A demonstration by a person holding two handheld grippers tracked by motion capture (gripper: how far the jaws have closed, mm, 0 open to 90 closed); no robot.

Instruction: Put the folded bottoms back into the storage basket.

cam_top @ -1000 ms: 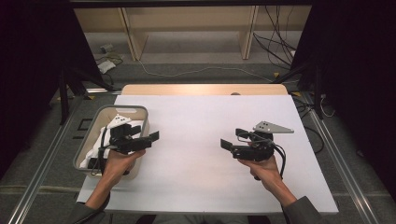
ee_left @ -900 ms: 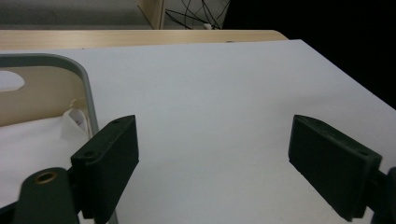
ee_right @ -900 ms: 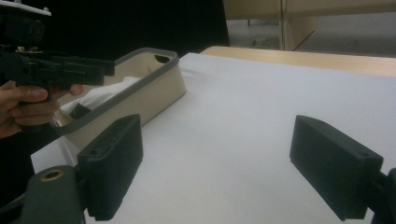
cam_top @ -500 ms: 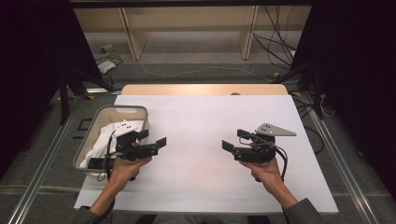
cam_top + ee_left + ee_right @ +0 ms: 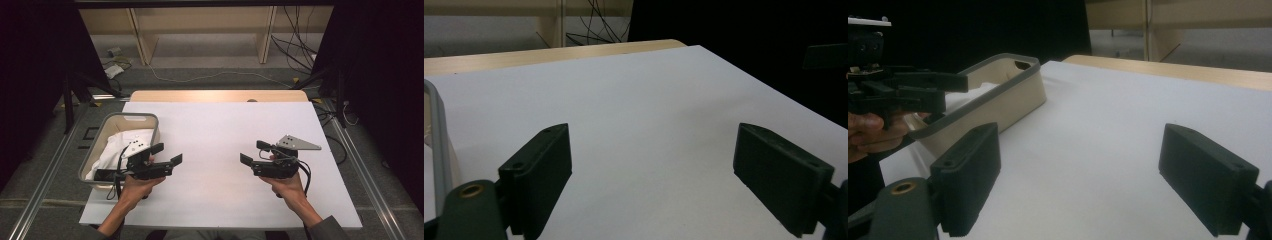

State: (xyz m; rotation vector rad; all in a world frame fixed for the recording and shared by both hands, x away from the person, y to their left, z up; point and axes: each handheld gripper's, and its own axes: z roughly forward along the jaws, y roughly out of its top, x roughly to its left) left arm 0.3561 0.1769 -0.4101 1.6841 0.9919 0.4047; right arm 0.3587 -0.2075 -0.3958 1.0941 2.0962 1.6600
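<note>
While both sets of jaws are spread wide with nothing between them, the left gripper (image 5: 167, 155) is held just beside the grey-rimmed basket (image 5: 124, 118), and the right gripper (image 5: 254, 153) is kept well apart from it, above the bare white tabletop (image 5: 215, 130). White cloth (image 5: 120, 145) is seen bunched inside the basket, untouched by either tool. If the cloth is reached for from this low side angle, the basket's near wall could be struck and the basket pushed toward the table edge; a shallow pinch could also let the loose cloth be dropped.
</note>
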